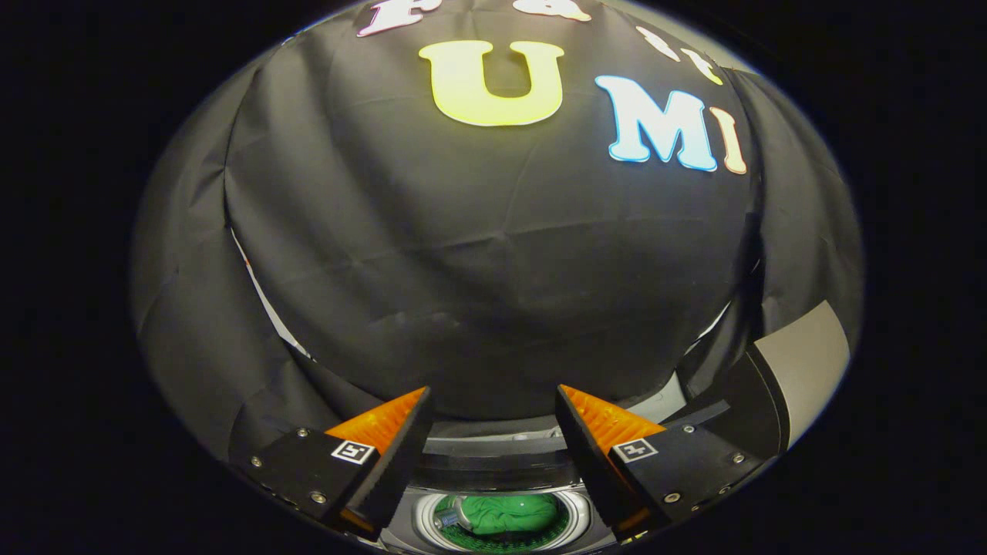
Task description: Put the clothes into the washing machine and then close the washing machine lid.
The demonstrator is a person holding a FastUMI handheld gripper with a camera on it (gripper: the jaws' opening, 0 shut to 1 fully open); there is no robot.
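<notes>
**Gripper empty above the washer, green cloth in the drum**

We see the gripper (493,432) held up over the washing machine (501,462), fingers spread wide apart with nothing between them. Both fingers (385,455) point at the black cloth wall (478,254) of the booth, well clear of it.

Below and between the fingers sits the round drum opening (503,522) with a pale rim. Green clothes (513,512) lie bunched inside the drum, so the garment is in the machine. We make out a small shiny metal part (451,515) at the near-left edge of the drum, touching or just beside the cloth; the view is too squeezed down there for us to tell what it is.

Just beyond the fingertips runs a dark curved band with a lighter strip across it, likely the back edge of the machine's top.

Off beside the right finger stands a tilted panel (802,362), grey face with a dark edge. We think it is the raised lid, though only part of it shows. It is apart from the drum opening, which is uncovered
</notes>
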